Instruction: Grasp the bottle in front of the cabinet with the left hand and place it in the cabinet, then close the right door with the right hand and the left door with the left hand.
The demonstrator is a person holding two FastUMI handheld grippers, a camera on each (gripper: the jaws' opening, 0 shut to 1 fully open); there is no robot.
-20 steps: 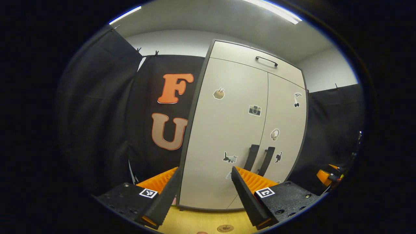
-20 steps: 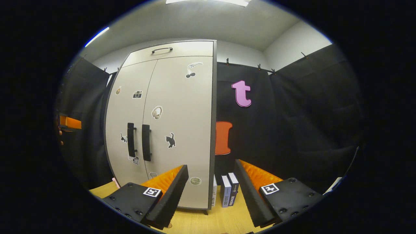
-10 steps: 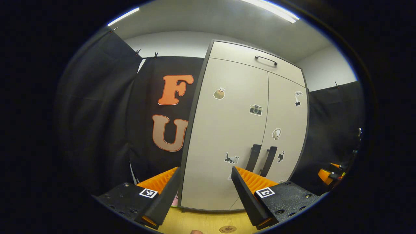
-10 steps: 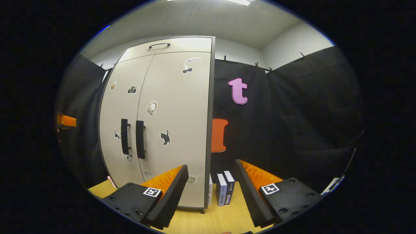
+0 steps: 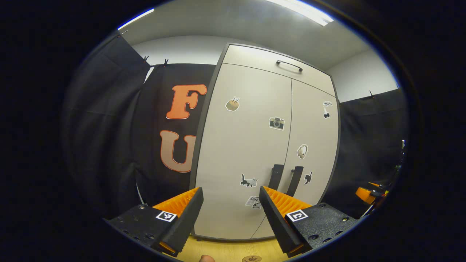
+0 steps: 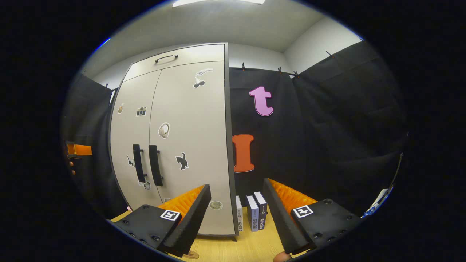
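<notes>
Wooden tabletop (image 6: 251, 247) under pale cabinet (image 5: 247, 160); we see both doors flush, twin dark handles (image 6: 147, 165) side by side. Books (image 6: 255, 214) upright just right of cabinet. Bottle's whereabouts: we cannot tell. Left gripper (image 5: 229, 214) gaping, empty, facing left door; right gripper (image 6: 236, 214) spread, empty, facing cabinet's right edge.

One cabinet (image 5: 255, 153), three books (image 6: 252, 214)
</notes>
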